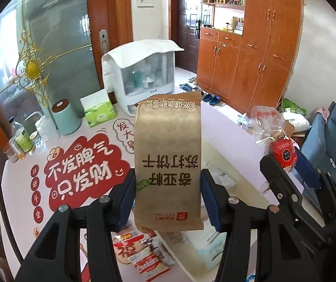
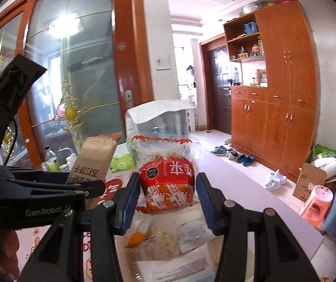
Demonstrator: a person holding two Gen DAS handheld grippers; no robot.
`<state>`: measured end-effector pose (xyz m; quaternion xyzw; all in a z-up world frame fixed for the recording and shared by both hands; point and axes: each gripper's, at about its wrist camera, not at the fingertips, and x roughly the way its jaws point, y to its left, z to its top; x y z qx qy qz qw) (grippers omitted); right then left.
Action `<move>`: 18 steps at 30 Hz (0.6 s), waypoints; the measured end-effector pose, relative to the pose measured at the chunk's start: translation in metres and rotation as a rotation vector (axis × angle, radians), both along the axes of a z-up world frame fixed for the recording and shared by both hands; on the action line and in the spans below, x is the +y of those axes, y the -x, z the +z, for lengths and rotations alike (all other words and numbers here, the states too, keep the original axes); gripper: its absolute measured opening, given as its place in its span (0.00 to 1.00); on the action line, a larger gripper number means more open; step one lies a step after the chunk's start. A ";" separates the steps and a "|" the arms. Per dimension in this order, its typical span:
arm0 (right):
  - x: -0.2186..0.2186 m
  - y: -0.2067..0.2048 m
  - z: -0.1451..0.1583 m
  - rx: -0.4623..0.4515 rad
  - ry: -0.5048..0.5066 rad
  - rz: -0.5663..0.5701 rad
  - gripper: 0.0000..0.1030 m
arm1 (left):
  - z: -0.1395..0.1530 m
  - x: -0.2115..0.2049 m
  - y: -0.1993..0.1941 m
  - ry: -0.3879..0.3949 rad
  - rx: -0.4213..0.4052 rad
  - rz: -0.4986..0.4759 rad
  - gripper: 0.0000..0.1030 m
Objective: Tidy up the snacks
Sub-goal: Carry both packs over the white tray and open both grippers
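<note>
Your left gripper (image 1: 168, 195) clamps the brown cracker packet (image 1: 168, 164) upright above the pink table (image 1: 22, 183), in front of the white dispenser (image 1: 142, 75). Your right gripper (image 2: 166, 197) seems to pinch the clear snack bag (image 2: 168, 176) beside it.

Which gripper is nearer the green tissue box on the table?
Left. The left gripper, holding the brown cracker pack, is on the side of the green tissue box; the right gripper, holding the red snack bag, is farther out.
</note>
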<state>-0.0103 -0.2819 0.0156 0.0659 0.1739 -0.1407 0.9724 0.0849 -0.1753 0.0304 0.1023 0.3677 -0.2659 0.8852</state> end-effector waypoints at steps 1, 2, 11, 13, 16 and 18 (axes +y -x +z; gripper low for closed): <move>-0.005 -0.001 0.000 0.002 -0.001 -0.007 0.48 | 0.001 -0.005 -0.001 0.001 -0.004 -0.002 0.50; -0.009 -0.002 0.000 0.003 -0.001 -0.015 0.48 | 0.002 -0.009 -0.002 0.001 -0.008 -0.004 0.50; -0.035 -0.010 -0.009 0.052 -0.004 -0.048 0.49 | -0.001 -0.035 -0.009 -0.010 -0.004 -0.004 0.50; -0.039 -0.011 -0.013 0.069 -0.005 -0.053 0.49 | -0.005 -0.039 -0.011 -0.018 0.000 -0.005 0.50; -0.043 -0.012 -0.018 0.090 -0.015 -0.053 0.49 | -0.010 -0.043 -0.011 -0.035 0.007 -0.002 0.50; -0.044 -0.012 -0.020 0.097 -0.015 -0.053 0.49 | -0.013 -0.045 -0.011 -0.046 0.009 0.005 0.51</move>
